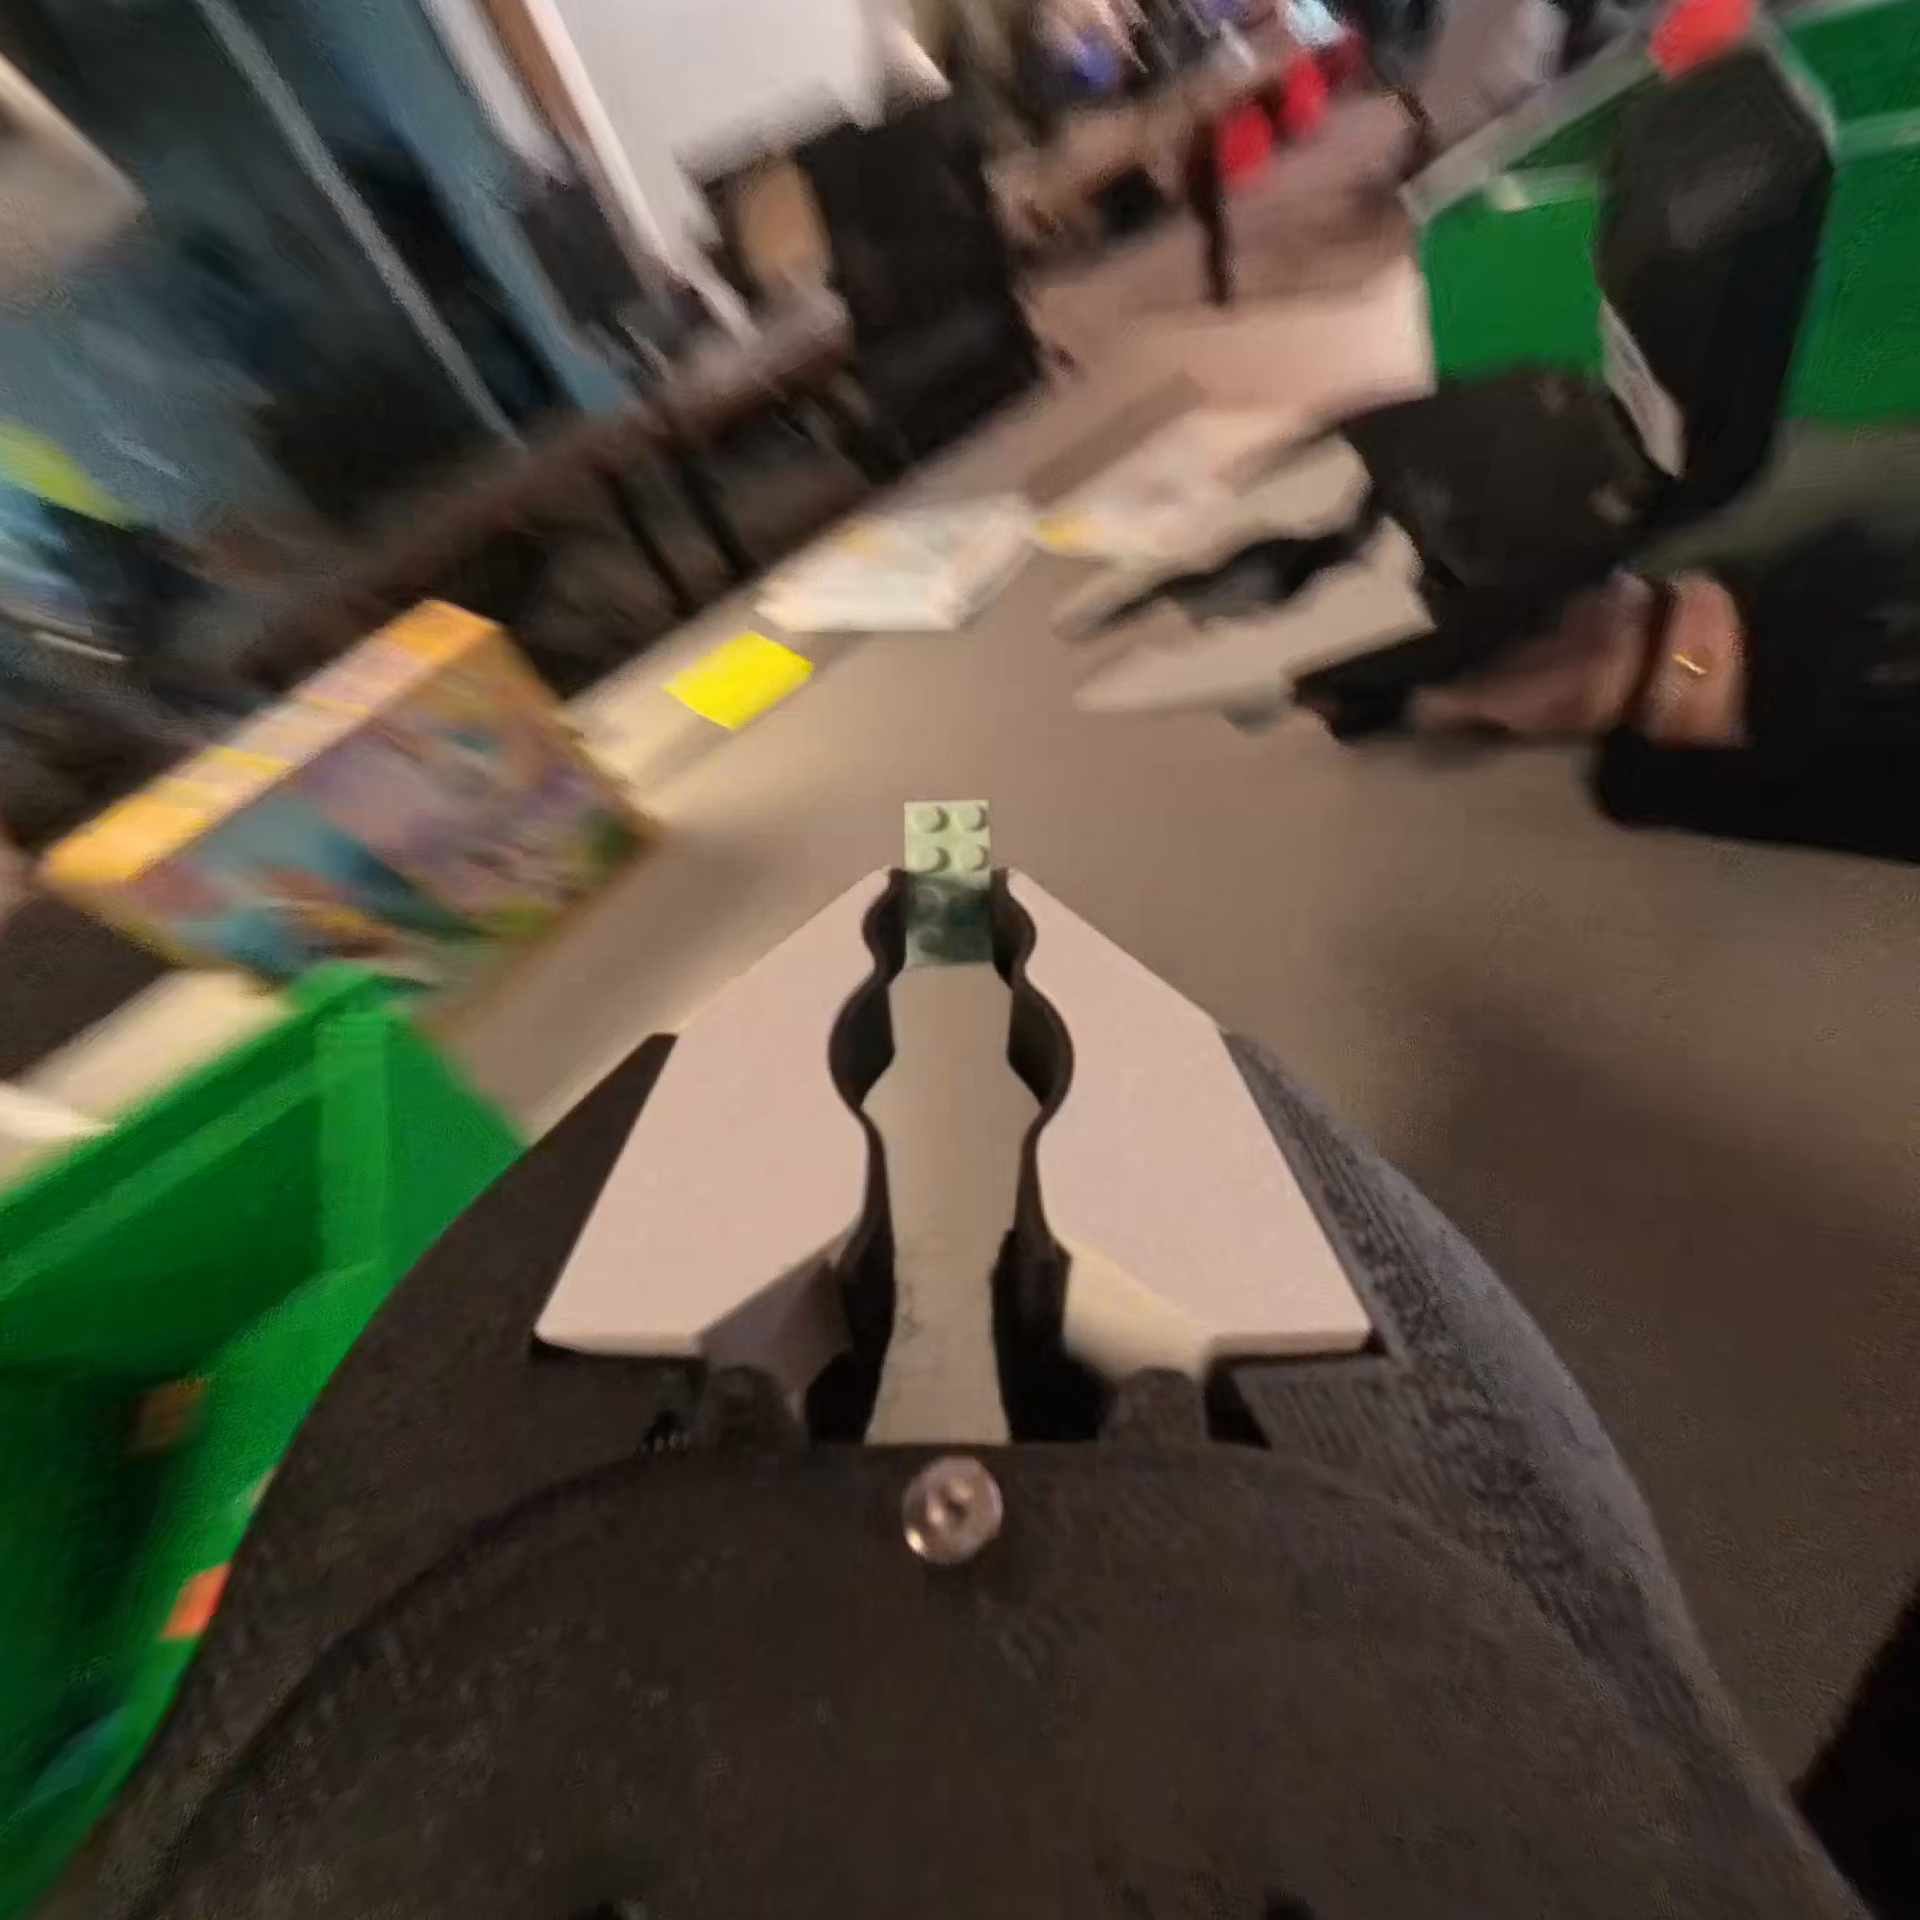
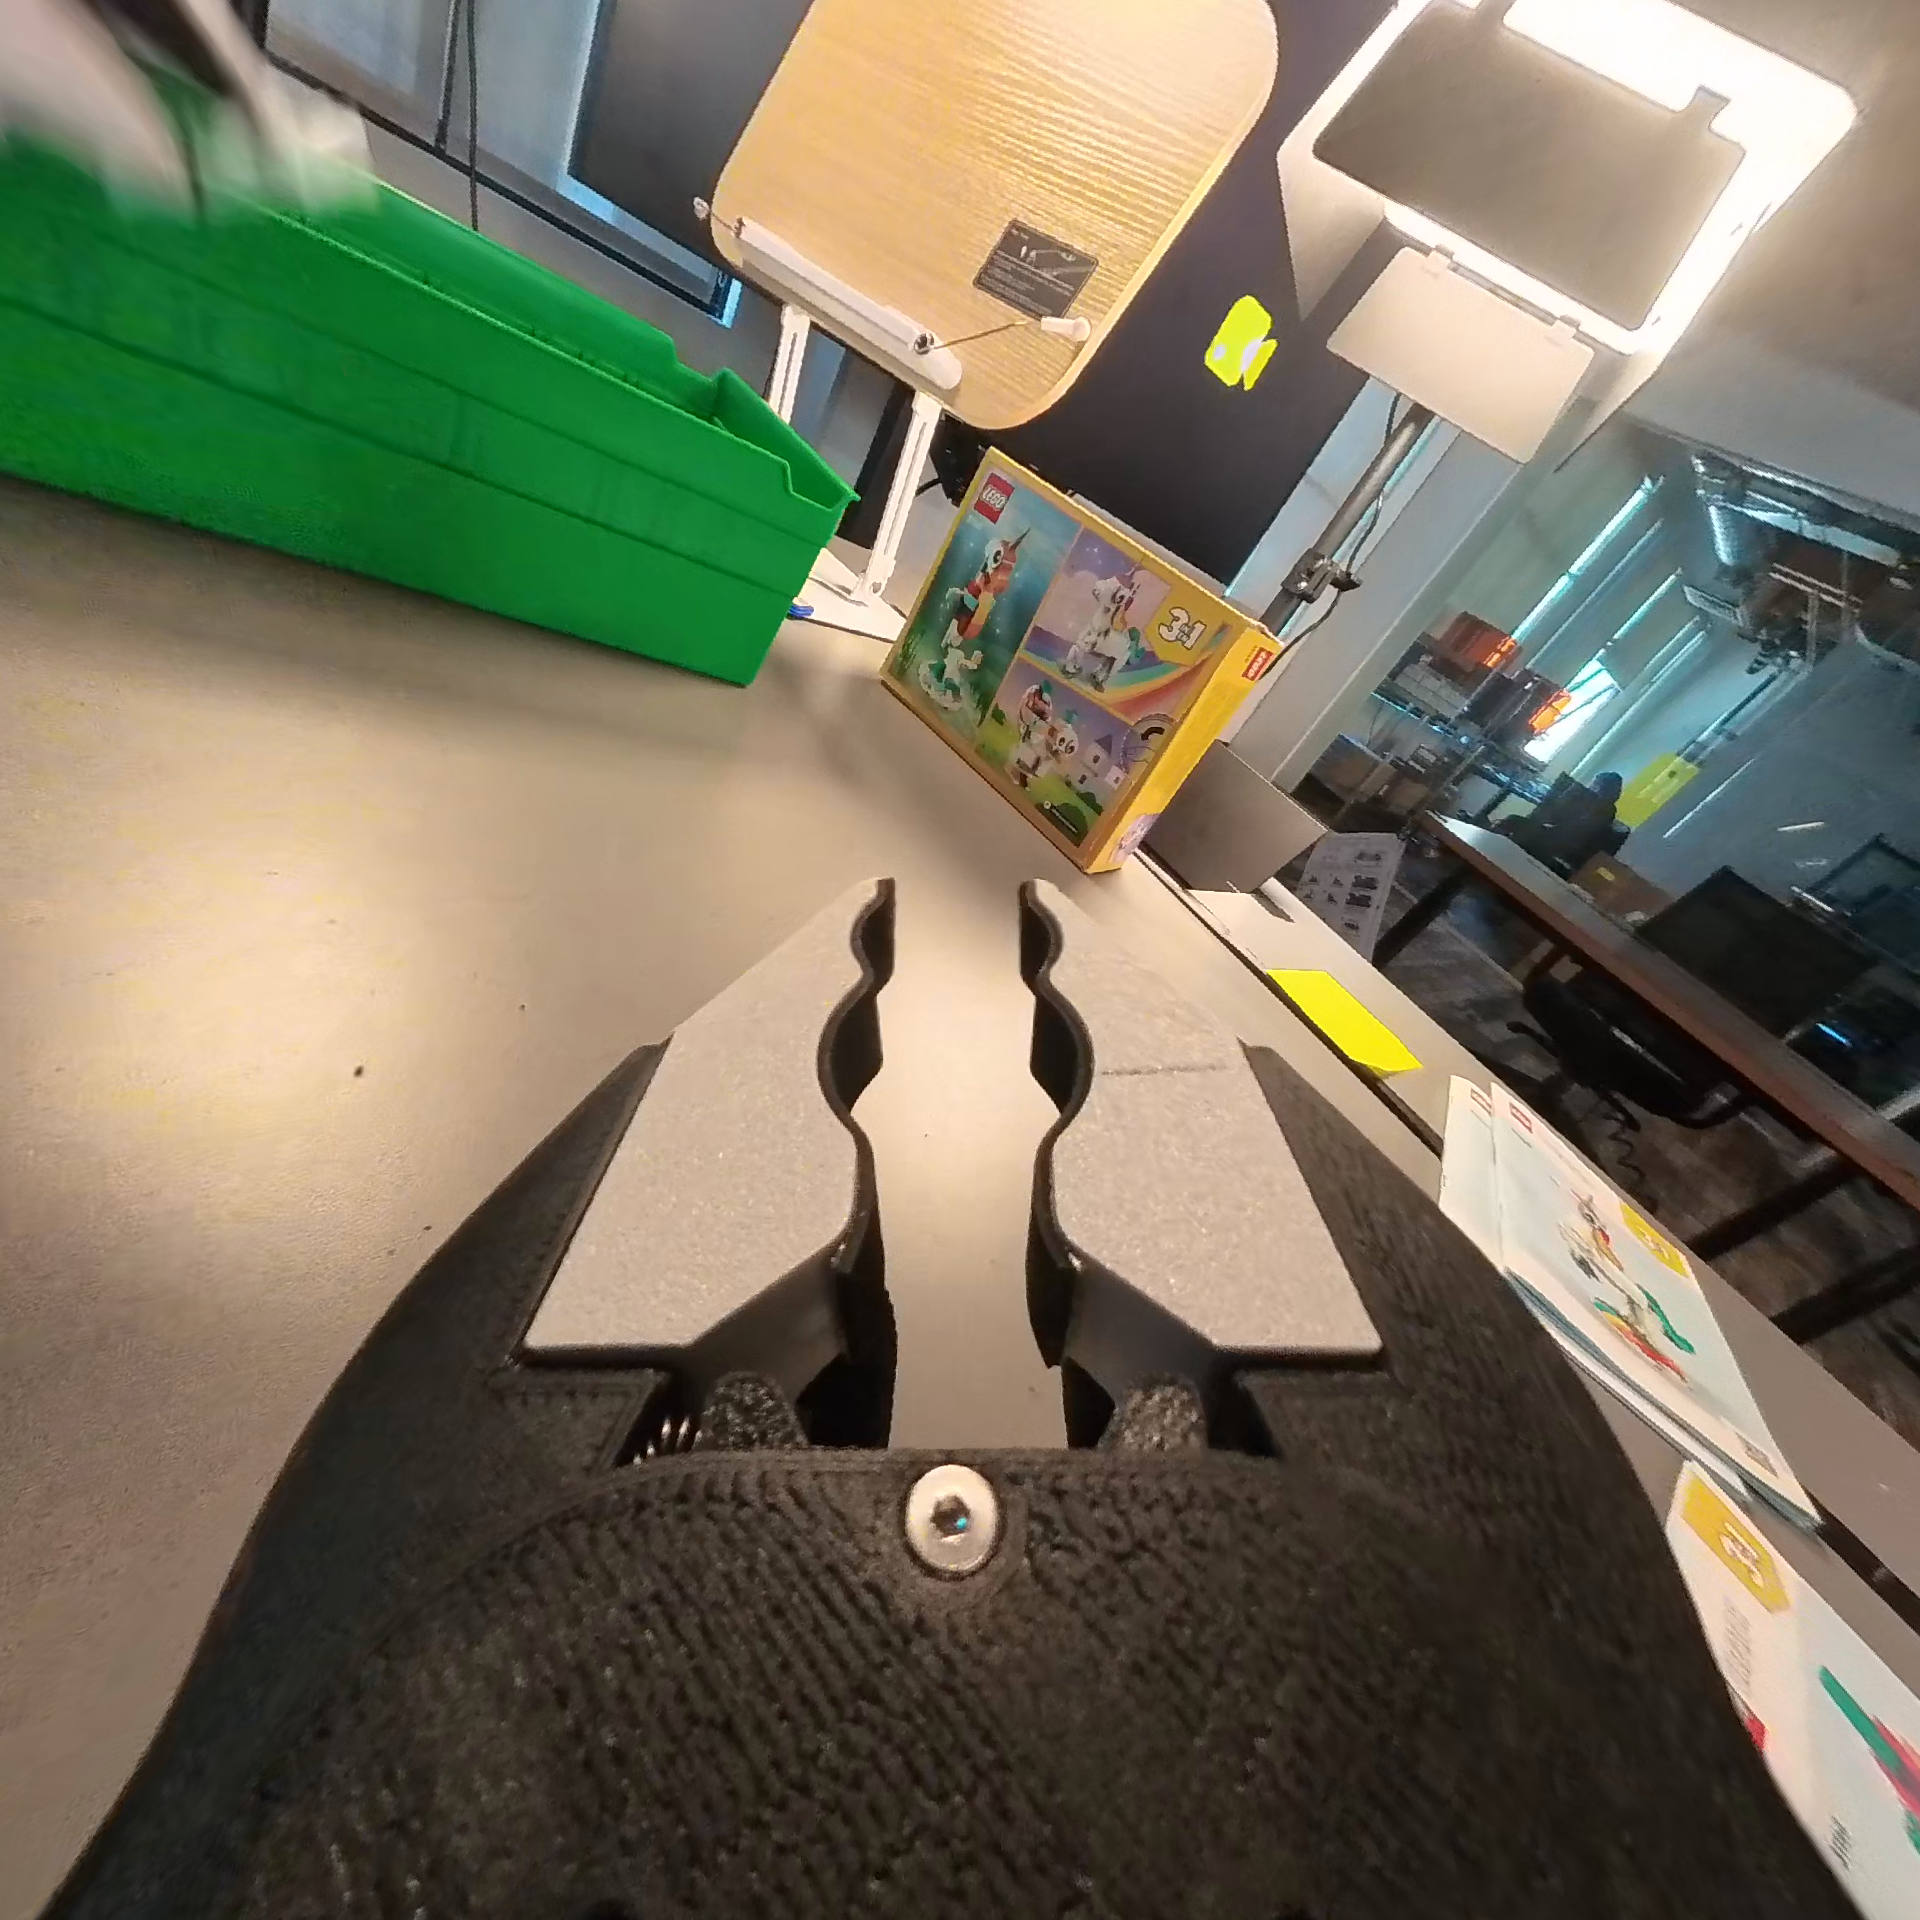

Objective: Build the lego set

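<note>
Left claw: While the view is blurring, the left claw is pinching a pale green plate by one end, studs facing up, probably ready for pressing on.
Right claw: the right claw is waiting narrowly parted, empty, low over the table.
Box: the set box is standing at the table's far edge.

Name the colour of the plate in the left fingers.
Pale green plate, clearest in the left wrist view.
</note>
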`<state>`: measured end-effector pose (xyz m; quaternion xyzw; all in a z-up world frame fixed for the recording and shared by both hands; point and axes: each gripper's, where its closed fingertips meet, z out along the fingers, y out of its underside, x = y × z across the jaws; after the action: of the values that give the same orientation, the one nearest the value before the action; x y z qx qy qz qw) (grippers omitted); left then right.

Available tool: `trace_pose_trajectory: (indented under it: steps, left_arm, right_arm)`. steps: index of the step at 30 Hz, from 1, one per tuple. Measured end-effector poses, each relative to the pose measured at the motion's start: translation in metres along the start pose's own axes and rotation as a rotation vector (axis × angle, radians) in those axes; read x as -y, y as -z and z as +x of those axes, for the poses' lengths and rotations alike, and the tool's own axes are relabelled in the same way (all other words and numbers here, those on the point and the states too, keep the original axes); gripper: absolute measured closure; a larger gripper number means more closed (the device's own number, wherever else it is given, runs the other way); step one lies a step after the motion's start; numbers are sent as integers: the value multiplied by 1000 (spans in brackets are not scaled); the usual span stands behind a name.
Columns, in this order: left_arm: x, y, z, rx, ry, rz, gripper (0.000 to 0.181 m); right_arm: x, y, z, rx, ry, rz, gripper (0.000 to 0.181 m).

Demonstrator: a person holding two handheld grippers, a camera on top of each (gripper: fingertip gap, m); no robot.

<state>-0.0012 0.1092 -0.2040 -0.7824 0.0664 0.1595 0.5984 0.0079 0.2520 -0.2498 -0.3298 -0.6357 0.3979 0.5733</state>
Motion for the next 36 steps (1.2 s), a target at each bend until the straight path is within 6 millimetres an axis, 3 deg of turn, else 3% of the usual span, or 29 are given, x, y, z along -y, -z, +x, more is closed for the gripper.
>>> trace_pose_trajectory:
  steps: [1, 2, 4, 6, 7, 9, 11, 13, 18, 23, 28, 31, 36]
  left_arm:
    - [14, 24, -26, 111, -29, 61, 166]
    - [21, 47, -53, 220, -44, 92, 166]
    - [11, 85, -103, 400, -34, 45, 167]
    - [-24, 105, -142, 483, 48, -89, 167]
    - [-48, 108, -152, 466, 127, -184, 167]
    - [-101, 105, -147, 316, 311, -414, 167]
    - [-139, 104, -145, 251, 396, -580, 166]
    - [-161, 104, -147, 238, 414, -678, 166]
    - [-190, 104, -143, 235, 428, -832, 163]
    - [-184, 99, -145, 267, 407, -797, 151]
    - [-131, 108, -185, 559, 234, -545, 159]
    - [-107, 110, -189, 623, 147, -480, 162]
    - [-88, 101, -184, 629, 101, -459, 162]
  right_arm:
    - [0, 0, 1, -4, -4, 2, 160]
    - [0, 0, 2, -9, -7, 3, 160]
    - [0, 0, 4, -19, -6, 1, 160]
    - [-1, 0, 5, -31, 2, -4, 160]
    - [-2, -1, 5, -35, 6, -7, 160]
    - [-3, -1, 5, -44, 20, -15, 161]
    - [-4, -2, 5, -48, 40, -27, 161]
    - [-5, -3, 3, -45, 53, -34, 161]
    - [-6, -2, 4, -51, 52, -37, 161]
    - [-5, -2, 5, -52, 48, -34, 162]
    - [-5, -2, 5, -51, 45, -32, 162]
    - [-5, -2, 4, -51, 46, -33, 162]
    - [-5, -3, 3, -47, 53, -34, 162]
